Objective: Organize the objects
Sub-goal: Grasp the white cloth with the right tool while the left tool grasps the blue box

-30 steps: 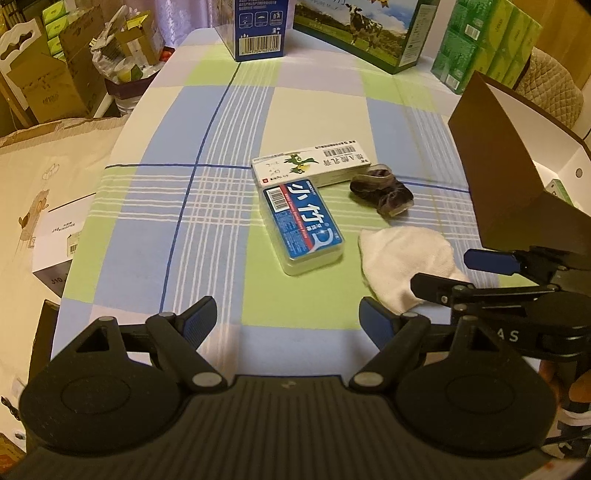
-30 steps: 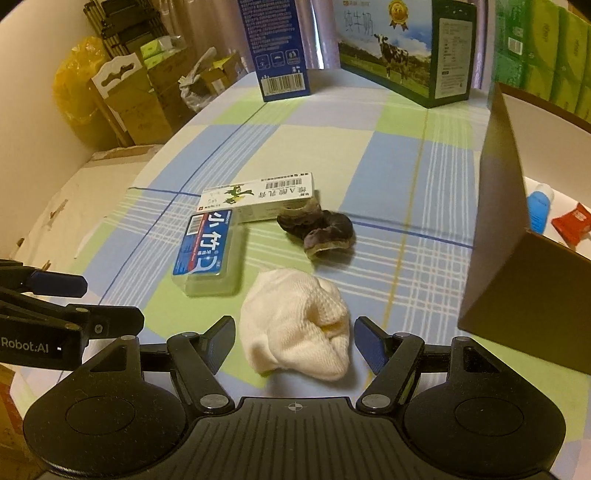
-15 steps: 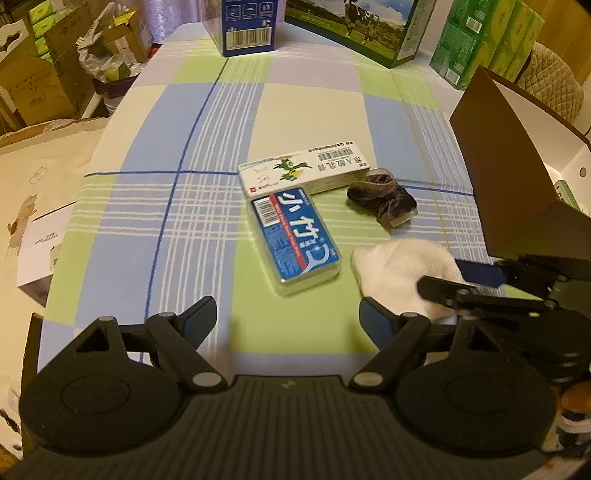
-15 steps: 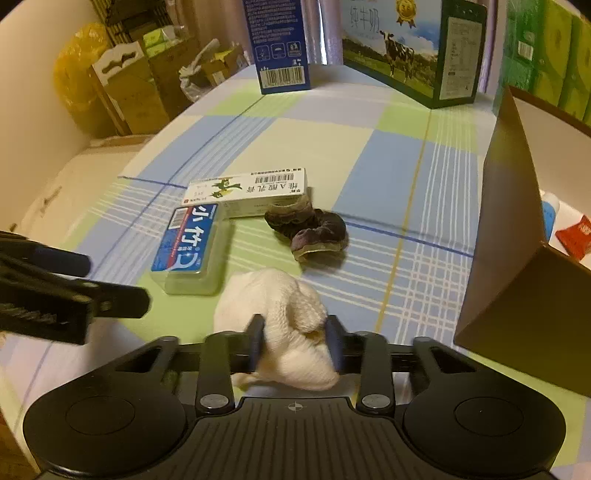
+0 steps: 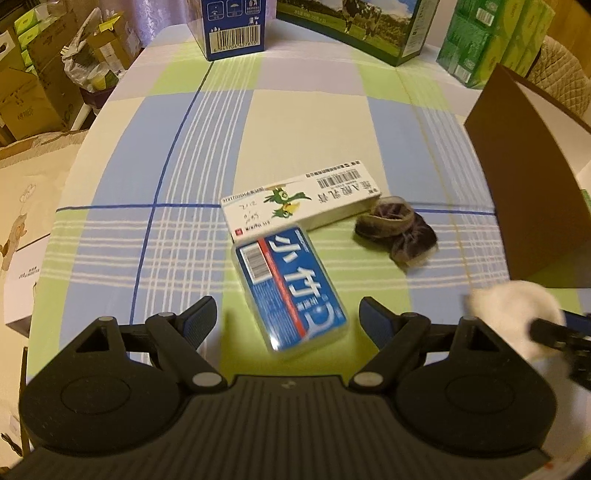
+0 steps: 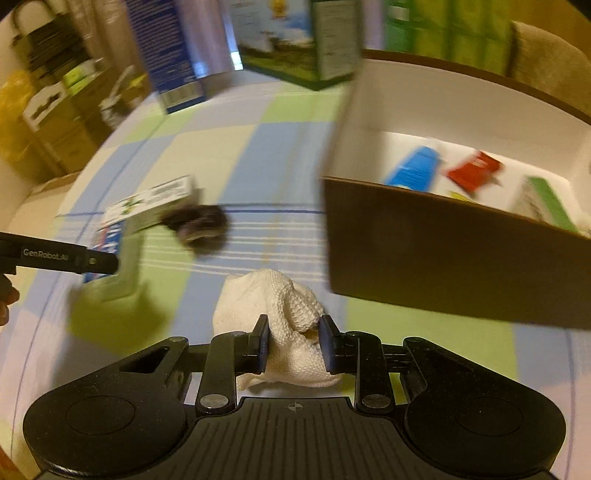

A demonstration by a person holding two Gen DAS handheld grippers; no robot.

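Observation:
My right gripper [image 6: 293,341] is shut on a bunched white cloth [image 6: 284,325] and holds it off the checked tablecloth, just left of the brown box [image 6: 443,258]. In the left wrist view the same white cloth [image 5: 513,317] shows blurred at the right edge. My left gripper [image 5: 287,317] is open, hovering over the near end of a blue plastic case [image 5: 291,288]. Beyond the case lie a white carton [image 5: 299,201] and a dark sock [image 5: 399,232].
The brown box holds a blue tube [image 6: 413,170], a red packet [image 6: 474,170] and a green-and-white carton [image 6: 546,203]. A blue carton [image 5: 232,26], a milk box [image 5: 362,26] and green packs [image 5: 491,33] line the far table edge. Cardboard boxes [image 5: 29,81] stand off to the left.
The right gripper closed on the white cloth and has lifted and swung it toward the brown box. The left gripper moved forward over the blue case, still open.

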